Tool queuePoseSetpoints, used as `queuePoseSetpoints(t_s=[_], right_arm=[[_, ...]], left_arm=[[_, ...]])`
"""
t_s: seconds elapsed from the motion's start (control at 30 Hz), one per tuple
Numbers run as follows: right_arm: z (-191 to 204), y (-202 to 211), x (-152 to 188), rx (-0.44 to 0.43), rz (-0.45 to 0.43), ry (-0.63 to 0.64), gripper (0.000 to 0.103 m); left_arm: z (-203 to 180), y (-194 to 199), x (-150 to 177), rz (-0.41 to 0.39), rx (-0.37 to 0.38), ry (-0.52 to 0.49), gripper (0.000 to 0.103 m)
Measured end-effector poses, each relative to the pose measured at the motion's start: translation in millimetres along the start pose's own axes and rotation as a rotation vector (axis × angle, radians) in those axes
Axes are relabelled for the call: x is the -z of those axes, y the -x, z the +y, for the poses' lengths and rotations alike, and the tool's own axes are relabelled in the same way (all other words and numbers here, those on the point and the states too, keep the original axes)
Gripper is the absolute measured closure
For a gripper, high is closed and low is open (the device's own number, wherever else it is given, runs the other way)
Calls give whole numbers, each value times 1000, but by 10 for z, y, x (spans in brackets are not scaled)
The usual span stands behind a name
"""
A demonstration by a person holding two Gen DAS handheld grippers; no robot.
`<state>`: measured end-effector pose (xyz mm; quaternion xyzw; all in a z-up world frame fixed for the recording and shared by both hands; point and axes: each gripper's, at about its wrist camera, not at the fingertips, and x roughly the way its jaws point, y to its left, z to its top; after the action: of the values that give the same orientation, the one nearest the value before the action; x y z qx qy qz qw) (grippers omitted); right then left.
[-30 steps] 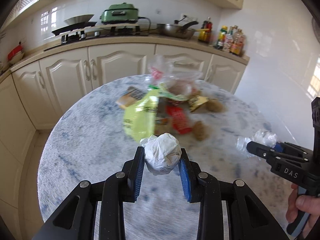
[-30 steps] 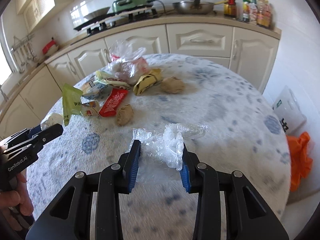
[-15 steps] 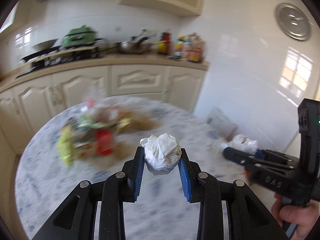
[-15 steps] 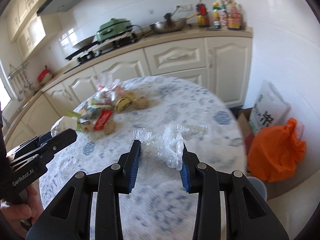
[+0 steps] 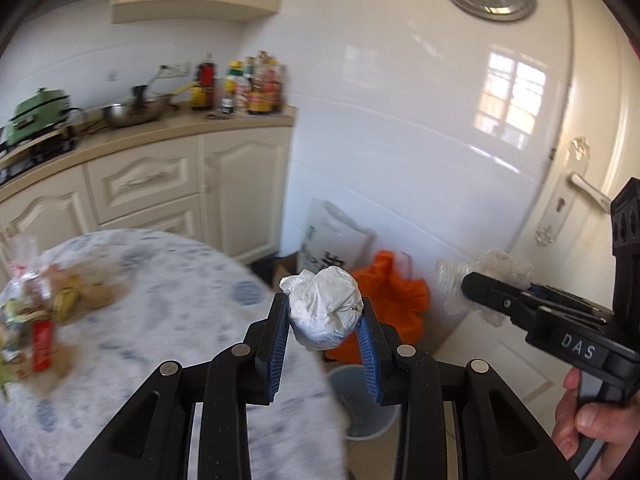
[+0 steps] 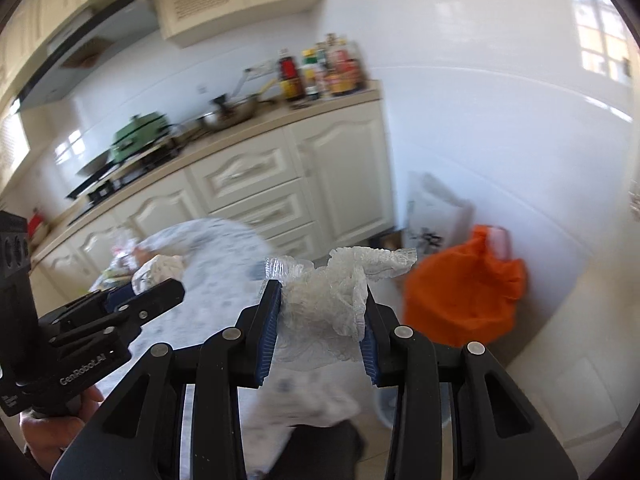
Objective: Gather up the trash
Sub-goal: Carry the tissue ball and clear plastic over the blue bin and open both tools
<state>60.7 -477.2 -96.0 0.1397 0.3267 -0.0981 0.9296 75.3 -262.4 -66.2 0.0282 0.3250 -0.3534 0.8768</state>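
Left wrist: white paper wad [image 5: 325,307] clamped between jaws, protruding above tips.

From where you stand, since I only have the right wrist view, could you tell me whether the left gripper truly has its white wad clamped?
Observer: Yes, the left gripper squeezes the crumpled white wad from both sides.
Operator: Thank you. Is a bin near it?
Observer: An open pale bin stands on the floor just past the table edge, in front of the orange bag.
Operator: Is trash left on the table?
Observer: Yes, a blurred pile at its left, including a red wrapper.
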Motion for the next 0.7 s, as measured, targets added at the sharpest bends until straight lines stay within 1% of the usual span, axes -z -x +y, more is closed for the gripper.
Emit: queuePoseSetpoints(t_s=[0.17, 0.23, 0.3, 0.37, 0.53, 0.63, 0.7], right_arm=[[-637, -154, 93, 72, 41, -78, 67], [-905, -288, 173, 90, 69, -124, 67], [-1137, -449, 269, 108, 105, -166, 67], [-1348, -627, 374, 107, 144, -213, 67], [-1758, -1086, 623, 119, 237, -286, 67], [-1929, -1367, 752, 118, 287, -322, 67], [-2036, -1559, 836, 115, 321, -344, 67]], left_arm=[[-352, -513, -83, 83, 48, -39, 74], [-478, -788, -139, 119, 60, -60, 74], [-623, -1093, -135, 171, 69, -75, 74], [-757, -1387, -124, 223, 74, -88, 74], [-1105, -2197, -89, 340, 81, -119, 74], [-1231, -2661, -46, 415, 77, -115, 74], [-1247, -2898, -74, 446, 68, -116, 73]])
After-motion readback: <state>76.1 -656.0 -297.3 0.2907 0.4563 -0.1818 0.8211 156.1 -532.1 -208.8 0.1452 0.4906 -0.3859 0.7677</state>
